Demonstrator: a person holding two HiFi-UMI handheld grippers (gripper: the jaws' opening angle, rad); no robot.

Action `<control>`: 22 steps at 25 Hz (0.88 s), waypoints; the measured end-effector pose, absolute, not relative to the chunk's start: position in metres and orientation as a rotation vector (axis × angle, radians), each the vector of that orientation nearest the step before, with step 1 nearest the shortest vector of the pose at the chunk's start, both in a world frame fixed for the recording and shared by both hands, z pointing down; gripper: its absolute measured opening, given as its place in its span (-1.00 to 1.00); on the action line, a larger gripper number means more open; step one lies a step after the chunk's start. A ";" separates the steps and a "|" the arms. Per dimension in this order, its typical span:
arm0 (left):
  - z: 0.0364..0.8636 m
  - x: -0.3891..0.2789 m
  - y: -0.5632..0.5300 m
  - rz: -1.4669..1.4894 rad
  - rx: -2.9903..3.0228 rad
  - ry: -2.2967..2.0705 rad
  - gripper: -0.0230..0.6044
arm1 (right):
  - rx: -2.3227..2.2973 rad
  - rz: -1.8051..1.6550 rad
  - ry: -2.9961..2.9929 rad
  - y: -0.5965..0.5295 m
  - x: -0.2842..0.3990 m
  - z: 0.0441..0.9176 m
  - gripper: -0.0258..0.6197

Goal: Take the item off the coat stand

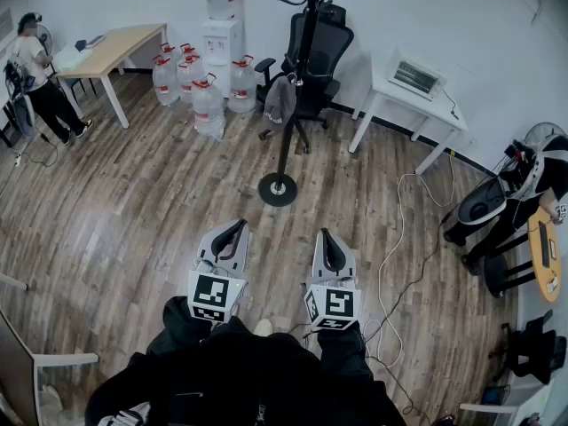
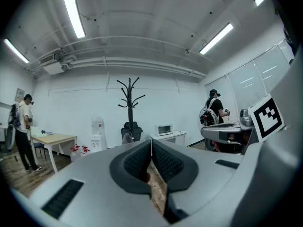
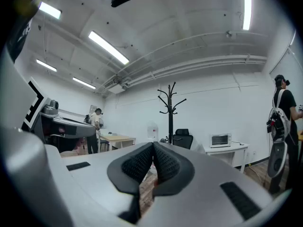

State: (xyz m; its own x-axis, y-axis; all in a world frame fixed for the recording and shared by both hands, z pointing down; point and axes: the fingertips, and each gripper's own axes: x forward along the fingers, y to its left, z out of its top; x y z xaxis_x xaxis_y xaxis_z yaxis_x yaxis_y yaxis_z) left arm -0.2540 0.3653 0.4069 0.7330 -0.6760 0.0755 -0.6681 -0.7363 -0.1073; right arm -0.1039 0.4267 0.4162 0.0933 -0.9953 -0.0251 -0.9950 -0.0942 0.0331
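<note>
While I hold both grippers level over the wooden floor (image 1: 133,220), the coat stand (image 1: 286,149) is well ahead of me, nearly on the line between my two hands

Jaws: left gripper (image 1: 238,227) has its ribbed pads (image 2: 137,162) pressed together at the tips with nothing between them. Right gripper (image 1: 327,235) is the same, pads (image 3: 166,163) meeting and nothing pinched.

Task's thing: a grey item (image 1: 280,100) of limp cloth hangs on the stand part-way up the pole, below the top hooks and well above the round base (image 1: 278,189). It lies against the pole's left side as the head view shows it. An office chair (image 1: 319,51) stands close behind.

Key relation: the item is straight ahead of both sets of jaws and well out of reach. It droops, so its long axis runs down along the pole, while my jaws point level at it.

Judgement: neither hand is clearly nearer. The stand sits a shade closer to my left gripper's line and the cloth hangs on that side, so the left looks slightly better placed. Any grasp needs me closer, and the jaws must spread before they can close across the cloth, then lift it up and off whatever hook carries it. That hook is hidden under the fabric
</note>
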 end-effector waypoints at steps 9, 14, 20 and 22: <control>0.407 -0.217 0.366 -0.182 -2.884 1.072 -0.85 | 2.331 -0.068 -2.096 0.429 -0.074 0.416 -0.87; 0.413 -0.196 0.355 -0.205 -2.895 1.050 -0.84 | 2.353 -0.041 -2.063 0.423 -0.050 0.423 -0.87; 0.416 -0.163 0.324 -0.215 -2.896 1.016 -0.85 | 2.361 -0.019 -2.060 0.393 -0.025 0.432 -0.87; 0.419 -0.152 0.309 -0.219 -2.898 1.012 -0.85 | 2.357 -0.012 -2.062 0.377 -0.017 0.435 -0.87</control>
